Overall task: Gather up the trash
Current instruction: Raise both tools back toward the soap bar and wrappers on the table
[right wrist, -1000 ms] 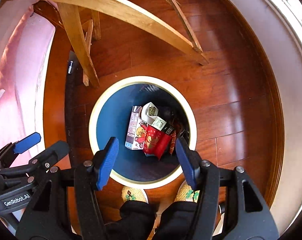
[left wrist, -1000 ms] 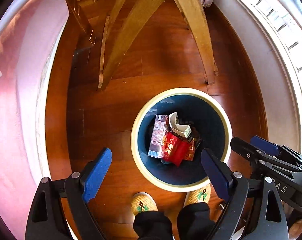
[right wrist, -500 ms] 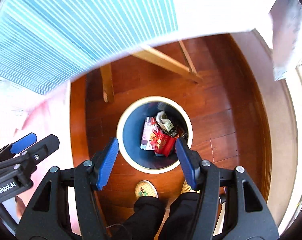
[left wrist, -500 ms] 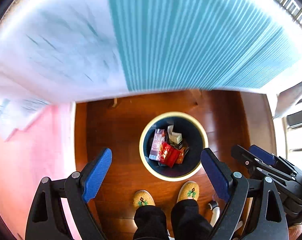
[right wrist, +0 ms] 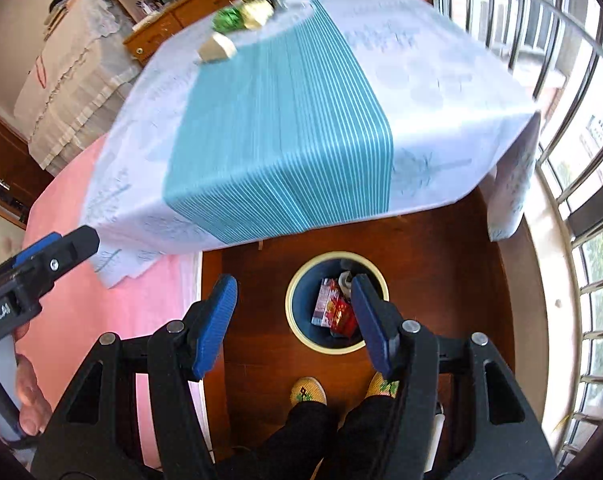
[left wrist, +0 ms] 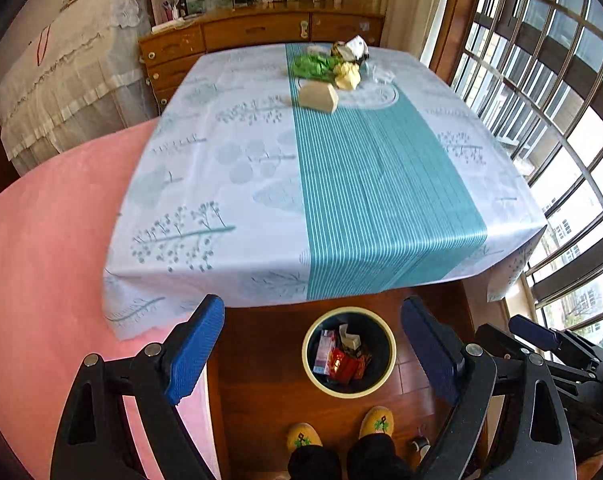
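Left wrist view: the left gripper [left wrist: 312, 344] hangs released and empty, its jaws spread wide above the trash bin [left wrist: 388, 364], which stands on the wood floor just off the near edge of the table [left wrist: 205, 184]. The right gripper [right wrist: 291, 316] is likewise spread apart with nothing between its blue pads. The bin already holds a pink carton [left wrist: 324, 350], a red packet [left wrist: 341, 364] and a pale crumpled piece. The remaining trash lies at the far end of the table from the bin: a tan wrapped block [left wrist: 318, 97] nearest, then a yellow crumple [left wrist: 347, 74] and a green crumpled bag [left wrist: 313, 66] just beyond it, with a dark and white scrap [left wrist: 351, 47] at the back (the right wrist view shows the same cluster, but blurred). The step in hand looks like the return trip between drops; next, one gripper would have to reach across the whole striped runner to the tan block and close on it. Compared with a second ago, both cameras have risen from peering straight into the bin under the table legs to looking over the tabletop, and the bin's contents look unchanged.
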A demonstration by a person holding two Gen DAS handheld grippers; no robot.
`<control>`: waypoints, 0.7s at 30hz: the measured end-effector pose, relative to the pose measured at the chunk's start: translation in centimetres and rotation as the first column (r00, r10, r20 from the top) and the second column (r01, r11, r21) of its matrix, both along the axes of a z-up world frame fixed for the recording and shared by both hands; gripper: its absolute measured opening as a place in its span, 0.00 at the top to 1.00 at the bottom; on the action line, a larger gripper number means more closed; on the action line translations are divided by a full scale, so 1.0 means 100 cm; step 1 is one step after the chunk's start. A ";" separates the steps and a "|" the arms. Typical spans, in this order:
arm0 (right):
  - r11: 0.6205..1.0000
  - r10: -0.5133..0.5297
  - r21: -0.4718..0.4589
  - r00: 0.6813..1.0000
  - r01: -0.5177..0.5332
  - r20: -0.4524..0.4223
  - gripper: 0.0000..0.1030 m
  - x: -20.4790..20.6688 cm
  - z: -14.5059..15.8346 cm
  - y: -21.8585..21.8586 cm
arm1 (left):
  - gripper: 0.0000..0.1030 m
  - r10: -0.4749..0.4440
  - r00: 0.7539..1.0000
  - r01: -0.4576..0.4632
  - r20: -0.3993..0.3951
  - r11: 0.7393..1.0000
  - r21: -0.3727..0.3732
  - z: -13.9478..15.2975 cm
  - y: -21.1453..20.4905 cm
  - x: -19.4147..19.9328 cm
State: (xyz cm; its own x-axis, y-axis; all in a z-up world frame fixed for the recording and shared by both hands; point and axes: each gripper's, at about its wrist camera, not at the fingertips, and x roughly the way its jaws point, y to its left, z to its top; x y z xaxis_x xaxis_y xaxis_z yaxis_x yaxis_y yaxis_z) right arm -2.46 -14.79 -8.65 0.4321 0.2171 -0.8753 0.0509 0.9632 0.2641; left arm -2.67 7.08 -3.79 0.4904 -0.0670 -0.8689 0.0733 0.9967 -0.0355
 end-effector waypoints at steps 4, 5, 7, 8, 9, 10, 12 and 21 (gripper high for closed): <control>1.000 0.007 -0.027 0.995 -0.004 0.098 0.45 -0.001 0.057 0.010 | 0.11 0.007 0.997 -0.006 0.074 1.000 -0.014 0.049 0.013 0.006; 0.999 0.006 -0.033 0.992 -0.001 0.123 0.45 -0.001 0.072 0.012 | 0.11 0.010 0.996 -0.008 0.094 1.000 -0.015 0.061 0.015 0.010; 0.998 0.001 -0.055 0.984 0.009 0.176 0.45 0.002 0.101 0.018 | 0.12 0.014 0.992 -0.012 0.125 1.000 -0.019 0.083 0.022 0.017; 0.998 0.002 -0.065 0.979 0.012 0.205 0.45 0.002 0.119 0.020 | 0.13 0.016 0.991 -0.013 0.136 1.000 -0.021 0.094 0.025 0.021; 0.997 0.006 -0.077 0.972 0.013 0.233 0.45 0.004 0.133 0.023 | 0.15 0.014 0.989 -0.010 0.148 1.000 -0.025 0.104 0.027 0.025; 0.995 0.010 -0.096 0.965 0.015 0.261 0.45 0.006 0.145 0.027 | 0.16 0.011 0.987 -0.006 0.163 0.999 -0.031 0.114 0.030 0.028; 0.991 0.023 -0.130 0.949 0.020 0.315 0.45 0.012 0.169 0.035 | 0.17 0.004 0.982 0.003 0.190 0.999 -0.037 0.131 0.034 0.035; 0.971 0.062 -0.233 0.899 0.046 0.434 0.45 0.057 0.238 0.052 | 0.17 -0.036 0.958 0.043 0.284 0.999 -0.018 0.185 0.040 0.075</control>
